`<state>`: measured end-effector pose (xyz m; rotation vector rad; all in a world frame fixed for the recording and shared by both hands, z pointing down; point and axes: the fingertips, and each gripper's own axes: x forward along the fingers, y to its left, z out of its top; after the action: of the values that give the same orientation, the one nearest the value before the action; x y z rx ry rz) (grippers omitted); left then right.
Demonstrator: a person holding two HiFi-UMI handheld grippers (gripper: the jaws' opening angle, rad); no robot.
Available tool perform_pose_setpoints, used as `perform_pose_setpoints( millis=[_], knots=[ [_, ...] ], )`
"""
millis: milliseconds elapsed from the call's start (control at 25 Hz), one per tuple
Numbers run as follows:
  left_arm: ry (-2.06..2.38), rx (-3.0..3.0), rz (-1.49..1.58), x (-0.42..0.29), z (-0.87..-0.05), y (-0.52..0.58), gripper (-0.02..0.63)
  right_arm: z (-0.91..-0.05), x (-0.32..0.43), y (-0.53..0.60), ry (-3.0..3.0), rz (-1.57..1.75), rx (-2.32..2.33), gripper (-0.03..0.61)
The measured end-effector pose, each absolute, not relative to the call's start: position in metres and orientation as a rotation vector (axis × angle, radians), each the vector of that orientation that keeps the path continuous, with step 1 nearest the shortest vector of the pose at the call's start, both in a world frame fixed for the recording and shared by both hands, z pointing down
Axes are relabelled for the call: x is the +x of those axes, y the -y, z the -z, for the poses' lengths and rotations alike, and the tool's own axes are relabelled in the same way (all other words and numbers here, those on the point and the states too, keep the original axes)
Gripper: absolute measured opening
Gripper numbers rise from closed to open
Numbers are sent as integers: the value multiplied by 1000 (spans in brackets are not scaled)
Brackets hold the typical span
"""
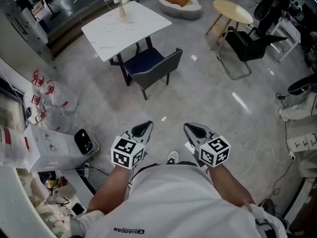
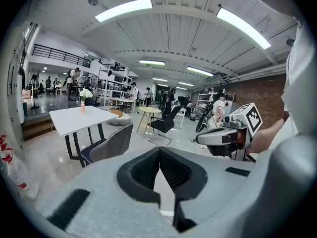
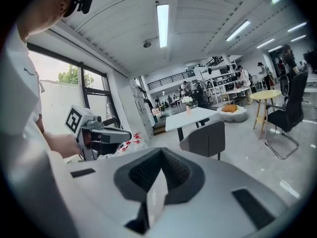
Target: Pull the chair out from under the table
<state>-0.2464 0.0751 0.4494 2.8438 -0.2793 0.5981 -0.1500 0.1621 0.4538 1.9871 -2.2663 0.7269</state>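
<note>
A dark blue chair [image 1: 151, 66] with a grey backrest [image 2: 113, 144] stands partly tucked under a white marble-top table [image 1: 124, 26], some way ahead of me across the floor. The same chair [image 3: 205, 139] shows its back in the right gripper view. My left gripper [image 1: 145, 128] and right gripper [image 1: 190, 129] are held side by side close to my body, both shut and empty, well short of the chair. Each gripper appears in the other's view, the right gripper [image 2: 204, 139] and the left gripper [image 3: 125, 135].
A vase of white flowers [image 1: 122, 2] stands on the table. A black office chair [image 1: 247, 46] and a round yellow side table [image 1: 232, 11] are at the right. Plastic bags [image 1: 52, 98], boxes [image 1: 49, 145] and a small appliance [image 1: 85, 142] crowd the left. Cables lie on the floor at right.
</note>
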Motion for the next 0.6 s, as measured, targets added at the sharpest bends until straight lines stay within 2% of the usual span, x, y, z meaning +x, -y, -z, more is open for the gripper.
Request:
perform_pose_setpoints(
  millis=[600],
  knots=[
    [350,2787,-639,-179,-466,-42,8,-471,-79,-125,2308,-786,1914,6]
  ],
)
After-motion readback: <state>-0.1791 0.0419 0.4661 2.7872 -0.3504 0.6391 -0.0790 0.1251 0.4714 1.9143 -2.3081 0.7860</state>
